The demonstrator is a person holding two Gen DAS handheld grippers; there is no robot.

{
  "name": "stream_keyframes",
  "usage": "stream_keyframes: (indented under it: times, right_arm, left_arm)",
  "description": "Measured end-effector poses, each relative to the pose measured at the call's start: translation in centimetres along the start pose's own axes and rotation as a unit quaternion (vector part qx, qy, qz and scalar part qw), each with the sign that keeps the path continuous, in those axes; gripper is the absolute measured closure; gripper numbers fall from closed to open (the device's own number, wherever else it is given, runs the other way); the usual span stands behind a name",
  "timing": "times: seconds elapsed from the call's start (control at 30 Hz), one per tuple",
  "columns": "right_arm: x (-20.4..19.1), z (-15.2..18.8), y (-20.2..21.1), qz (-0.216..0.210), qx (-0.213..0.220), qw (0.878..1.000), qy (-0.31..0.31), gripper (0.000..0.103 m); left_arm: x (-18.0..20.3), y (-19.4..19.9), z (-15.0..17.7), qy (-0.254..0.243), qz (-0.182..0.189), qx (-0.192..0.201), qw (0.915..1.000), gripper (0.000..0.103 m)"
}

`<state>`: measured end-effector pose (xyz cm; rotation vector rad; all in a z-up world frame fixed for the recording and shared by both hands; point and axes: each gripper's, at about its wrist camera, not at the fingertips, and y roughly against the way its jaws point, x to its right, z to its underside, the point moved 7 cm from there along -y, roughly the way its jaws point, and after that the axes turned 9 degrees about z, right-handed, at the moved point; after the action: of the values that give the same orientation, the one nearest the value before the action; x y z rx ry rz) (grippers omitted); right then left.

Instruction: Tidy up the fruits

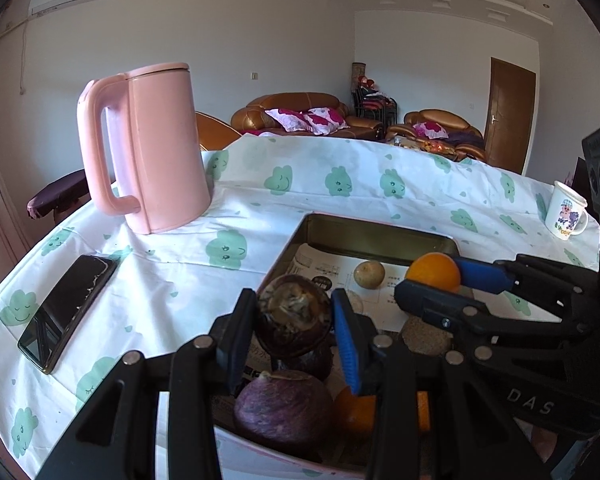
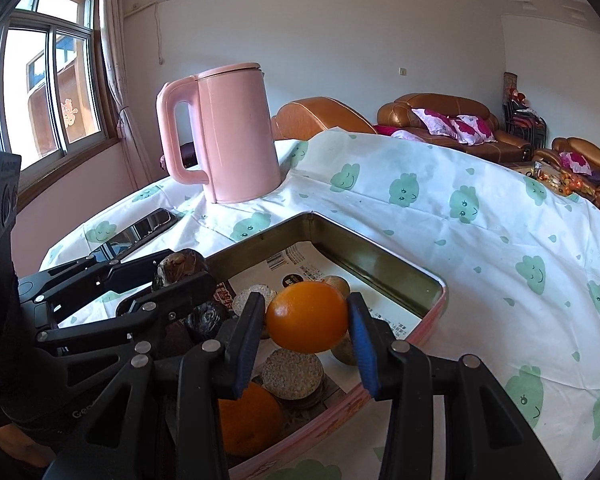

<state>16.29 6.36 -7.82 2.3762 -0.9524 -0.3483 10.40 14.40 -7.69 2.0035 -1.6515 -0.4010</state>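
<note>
Both tools tilt downward, side by side over one open metal tin (image 1: 380, 236) that lies just below their fingertips. The left gripper (image 1: 294, 316) is clamped on a dark brown water chestnut (image 1: 296, 312), its black and blue pads pressing the fruit's two sides above the near end of the tin. The right gripper (image 2: 308, 318), just to its right and a little further forward, is closed on an orange (image 2: 307, 317), held clear above the tin's paper-lined floor. Behind the tools spreads a white tablecloth (image 1: 340, 188) printed with green smiling clouds, and beyond the cloth stand brown leather sofas (image 1: 300, 108) with pink-flowered cushions, a wooden door (image 1: 508, 116) far off to the right, and a window (image 2: 40, 80) with a curtain far to the left. A pink kettle (image 1: 156, 148) stands ahead and to the left of the left gripper, well apart from it, and a dark phone (image 1: 68, 312) lies flat on the cloth to that gripper's left. A small printed mug (image 1: 566, 214) sits far ahead to the right. Under the grippers, inside the tin, lie a purple-brown chestnut (image 1: 284, 404), a second orange (image 2: 248, 420), a round sandy-speckled fruit (image 2: 292, 374) and a small pale one (image 1: 369, 274).
</note>
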Motion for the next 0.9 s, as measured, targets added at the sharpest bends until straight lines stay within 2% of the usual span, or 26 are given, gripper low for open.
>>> stream_keyframes:
  times: [0.13,0.23,0.33,0.4,0.47,0.77,0.9]
  right_arm:
    - [-0.2,0.3,-0.4,-0.012,-0.012,1.000,-0.001,0.057]
    - [0.0,0.2,-0.3,-0.008,-0.011,1.000,-0.004,0.049]
    - [0.4,0.3,-0.1,-0.008,-0.011,1.000,-0.010,0.043]
    - [0.7,0.3,0.2,-0.006,-0.008,1.000,-0.016,0.040]
    - [0.9,0.3,0.8,-0.006,-0.001,1.000,-0.022,0.039]
    - [2.2,0.7,3.6,0.025,0.013,0.998,-0.052,0.034]
    - [2.5,0.9,5.1,0.036,0.025,0.997,-0.057,0.031]
  left_arm:
    - [-0.4,0.1,0.0,0.007,-0.003,0.001,1.0000,0.063]
    - [-0.6,0.2,0.0,0.011,-0.006,0.003,0.9999,0.059]
    - [-1.1,0.3,0.0,0.016,-0.011,0.003,0.9998,0.047]
    - [-1.4,0.6,0.1,0.020,-0.014,0.007,0.9997,0.033]
    - [-1.5,0.9,0.0,0.023,-0.011,0.013,0.9996,0.026]
    - [-0.5,3.8,-0.7,0.014,0.004,0.046,0.9989,0.008]
    - [0.3,4.8,-1.0,0.006,0.012,0.056,0.9983,0.007]
